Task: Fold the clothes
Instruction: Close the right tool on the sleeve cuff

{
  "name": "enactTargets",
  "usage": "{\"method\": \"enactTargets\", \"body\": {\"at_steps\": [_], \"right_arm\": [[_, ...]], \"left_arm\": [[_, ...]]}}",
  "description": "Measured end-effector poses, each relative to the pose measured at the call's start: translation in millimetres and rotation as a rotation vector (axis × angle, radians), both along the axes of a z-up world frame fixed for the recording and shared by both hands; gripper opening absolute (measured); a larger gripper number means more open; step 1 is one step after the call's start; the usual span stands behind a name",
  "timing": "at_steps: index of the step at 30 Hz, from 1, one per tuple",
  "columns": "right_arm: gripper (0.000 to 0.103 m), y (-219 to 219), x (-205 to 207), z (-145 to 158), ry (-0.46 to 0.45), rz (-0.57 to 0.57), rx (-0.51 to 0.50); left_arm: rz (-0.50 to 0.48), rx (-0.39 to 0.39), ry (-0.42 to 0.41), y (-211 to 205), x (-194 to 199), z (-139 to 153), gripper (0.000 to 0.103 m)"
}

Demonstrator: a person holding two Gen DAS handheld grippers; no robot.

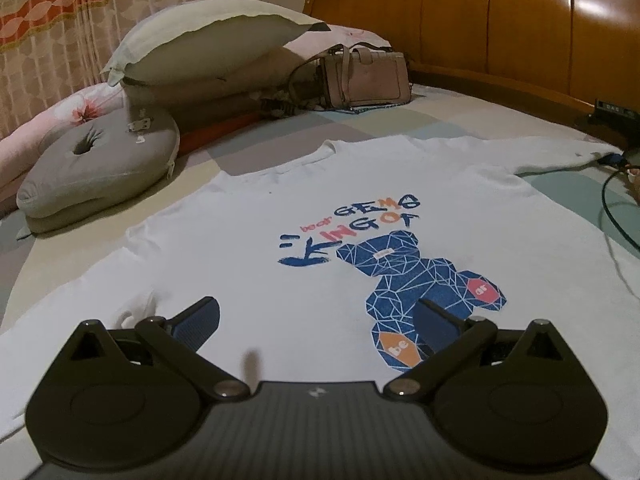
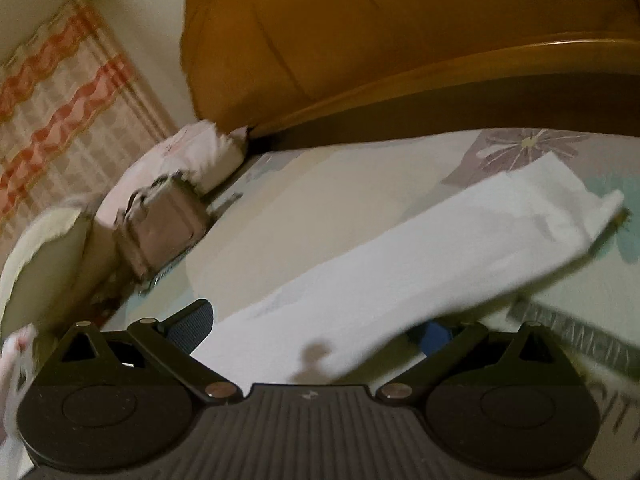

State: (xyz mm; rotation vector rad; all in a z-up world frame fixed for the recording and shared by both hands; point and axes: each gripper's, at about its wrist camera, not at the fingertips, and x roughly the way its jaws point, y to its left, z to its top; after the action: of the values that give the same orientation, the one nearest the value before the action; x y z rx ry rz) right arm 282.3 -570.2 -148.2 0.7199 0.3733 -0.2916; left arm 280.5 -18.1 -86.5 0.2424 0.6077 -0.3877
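Observation:
A white T-shirt (image 1: 248, 264) with a blue geometric bear print (image 1: 416, 280) lies flat, front up, on the bed, collar toward the pillows. My left gripper (image 1: 318, 324) hovers open low over the shirt's lower body; its right finger sits over the bear's legs. Nothing is between its fingers. The right wrist view is motion-blurred. There a white sleeve (image 2: 460, 236) runs from the bottom centre up to the right across the bedsheet (image 2: 320, 200). My right gripper (image 2: 314, 330) stands open with the sleeve cloth lying between its fingers, and the cloth partly covers the right finger.
A grey ring cushion (image 1: 100, 168), stacked pillows (image 1: 200, 40) and a beige handbag (image 1: 366, 78) crowd the far left by the wooden headboard (image 1: 500, 20). A dark cable (image 1: 612, 216) loops on the bed at the right. Curtains (image 1: 60, 20) hang behind.

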Motion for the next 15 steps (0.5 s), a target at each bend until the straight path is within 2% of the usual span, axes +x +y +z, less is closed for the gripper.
{"method": "enactTargets", "body": {"at_steps": [4, 9, 15], "right_arm": [[0.103, -9, 7, -5, -0.029, -0.041, -0.016], [0.103, -8, 11, -1, -0.017, -0.052, -0.027], [0.103, -1, 6, 24, -0.095, -0.021, -0.009]], "left_arm": [[0.003, 0.001, 0.007, 0, 2, -2, 0.102], [-0.005, 0.011, 0.001, 1, 2, -3, 0.102], [-0.024, 0.003, -0.003, 3, 2, -2, 0.102]]}}
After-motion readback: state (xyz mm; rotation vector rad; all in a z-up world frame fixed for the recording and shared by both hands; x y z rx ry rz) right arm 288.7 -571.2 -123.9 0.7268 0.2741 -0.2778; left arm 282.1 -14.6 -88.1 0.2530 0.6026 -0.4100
